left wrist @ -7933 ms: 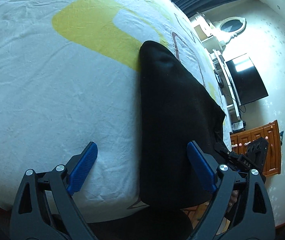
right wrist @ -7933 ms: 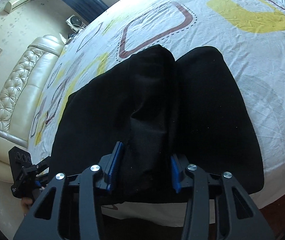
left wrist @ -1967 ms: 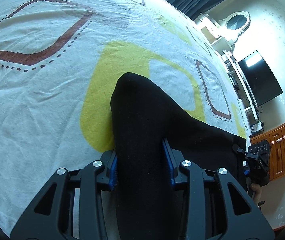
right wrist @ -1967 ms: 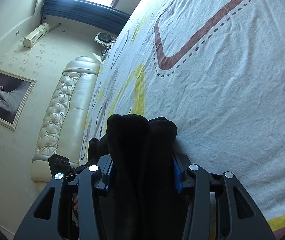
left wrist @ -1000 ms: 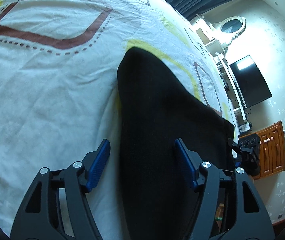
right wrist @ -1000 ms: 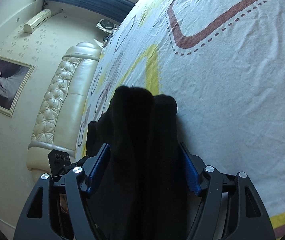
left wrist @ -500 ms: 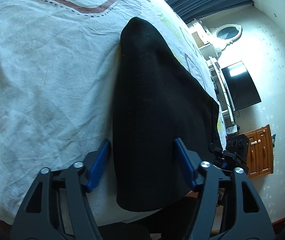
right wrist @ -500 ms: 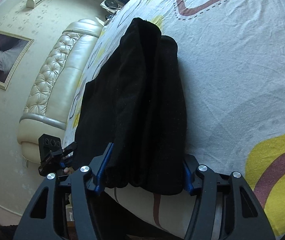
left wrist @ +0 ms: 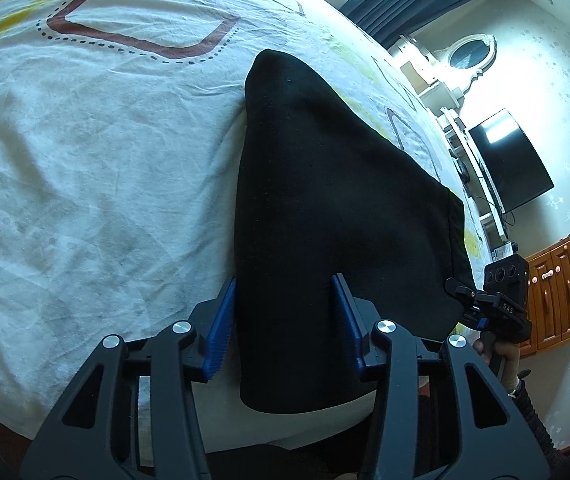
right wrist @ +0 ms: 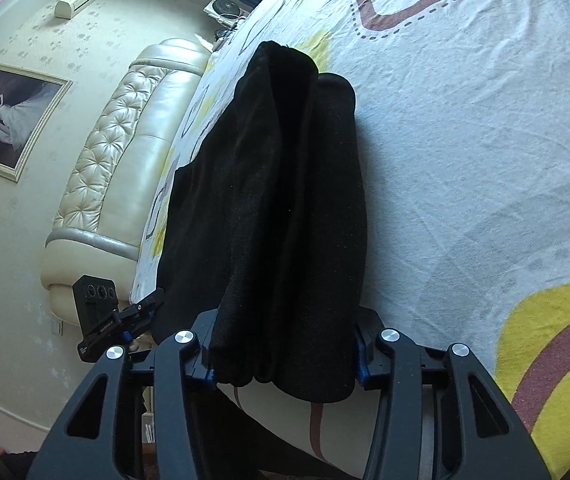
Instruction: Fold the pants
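Observation:
The black pants (left wrist: pixel 325 208) lie folded on the bed's white patterned sheet (left wrist: pixel 85 152), near its front edge. My left gripper (left wrist: pixel 285 320) has its blue pads on either side of the near left part of the fold, closed in against the cloth. My right gripper (right wrist: pixel 285 356) sits at the other near end of the pants (right wrist: pixel 281 208), its pads mostly hidden behind the thick layered cloth. Each gripper shows in the other's view: the right one (left wrist: pixel 497 304) at the far right, the left one (right wrist: pixel 113 320) at the lower left.
A cream tufted headboard (right wrist: pixel 117 168) and a framed picture (right wrist: pixel 9 120) are on the right wrist view's left. A dark TV (left wrist: pixel 509 164), a white dresser with oval mirror (left wrist: pixel 465 56) and a wooden cabinet (left wrist: pixel 557 292) stand past the bed's right side.
The folded pants were carried back across the bed and laid near its front edge. Both grippers opened about a second ago; the left has since narrowed onto the cloth again.

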The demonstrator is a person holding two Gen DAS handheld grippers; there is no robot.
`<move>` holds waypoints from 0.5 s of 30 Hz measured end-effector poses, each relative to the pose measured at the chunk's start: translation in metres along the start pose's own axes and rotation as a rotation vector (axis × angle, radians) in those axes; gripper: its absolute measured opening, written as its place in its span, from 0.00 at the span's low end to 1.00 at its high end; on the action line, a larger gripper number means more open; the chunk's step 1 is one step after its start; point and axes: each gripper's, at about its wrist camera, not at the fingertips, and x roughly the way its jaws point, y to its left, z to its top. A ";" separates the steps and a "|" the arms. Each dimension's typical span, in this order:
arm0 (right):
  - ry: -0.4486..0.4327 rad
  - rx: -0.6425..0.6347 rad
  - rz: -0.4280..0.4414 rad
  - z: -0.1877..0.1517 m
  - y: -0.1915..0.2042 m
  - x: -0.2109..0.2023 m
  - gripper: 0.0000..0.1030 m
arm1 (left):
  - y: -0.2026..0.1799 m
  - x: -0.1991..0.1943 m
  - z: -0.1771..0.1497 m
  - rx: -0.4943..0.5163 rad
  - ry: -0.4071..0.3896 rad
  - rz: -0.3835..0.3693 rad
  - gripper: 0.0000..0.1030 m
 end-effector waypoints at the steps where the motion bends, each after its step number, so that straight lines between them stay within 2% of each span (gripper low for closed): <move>1: -0.001 0.004 -0.002 0.001 -0.001 0.000 0.46 | -0.001 0.000 0.000 0.009 -0.002 0.005 0.45; 15: -0.007 -0.007 -0.016 0.002 0.005 -0.002 0.44 | 0.001 -0.002 -0.002 0.003 -0.004 -0.004 0.46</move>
